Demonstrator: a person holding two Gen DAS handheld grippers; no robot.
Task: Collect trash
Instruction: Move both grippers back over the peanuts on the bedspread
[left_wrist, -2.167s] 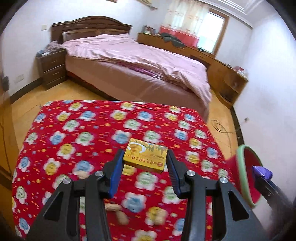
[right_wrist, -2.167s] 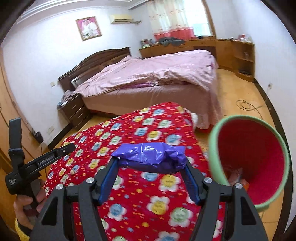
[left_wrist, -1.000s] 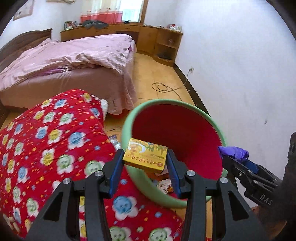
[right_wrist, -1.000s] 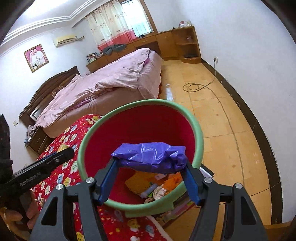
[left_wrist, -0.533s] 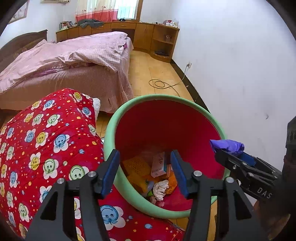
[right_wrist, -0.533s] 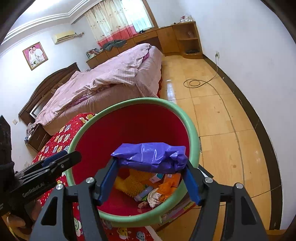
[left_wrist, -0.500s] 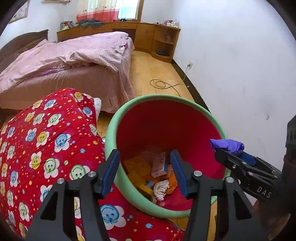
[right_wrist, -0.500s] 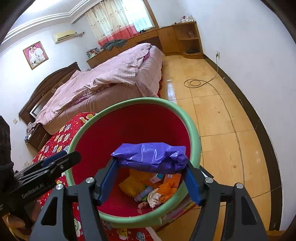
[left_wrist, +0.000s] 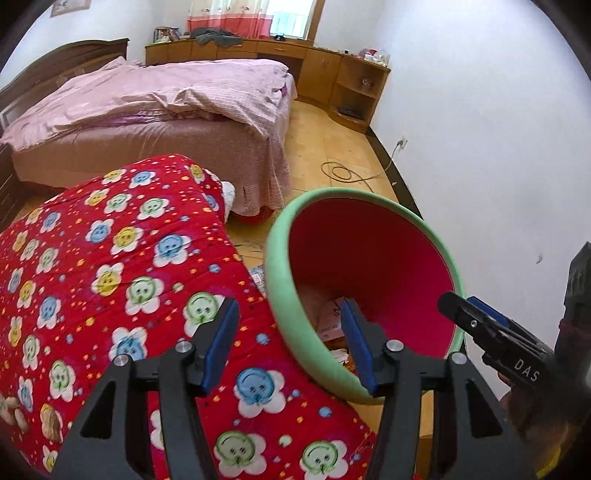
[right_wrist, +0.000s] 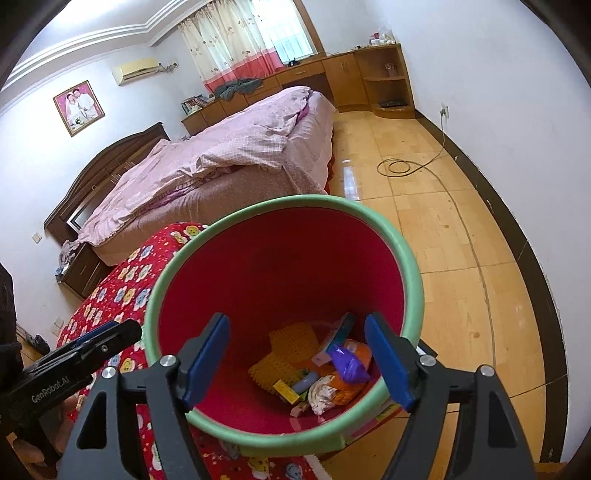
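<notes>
The purple wrapper (right_wrist: 347, 363) has dropped into the bin (right_wrist: 413, 273), lying tilted; both grippers' fingers (right_wrist: 388, 365) just spread, empty.

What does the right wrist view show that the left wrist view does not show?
Only the right wrist view shows the purple wrapper lying on the trash in the bin's bottom, and the air conditioner. Only the left wrist view shows peanuts on the red floral cloth. Both show the green-rimmed bin, the pink bed, and the open, empty left gripper and right gripper.
</notes>
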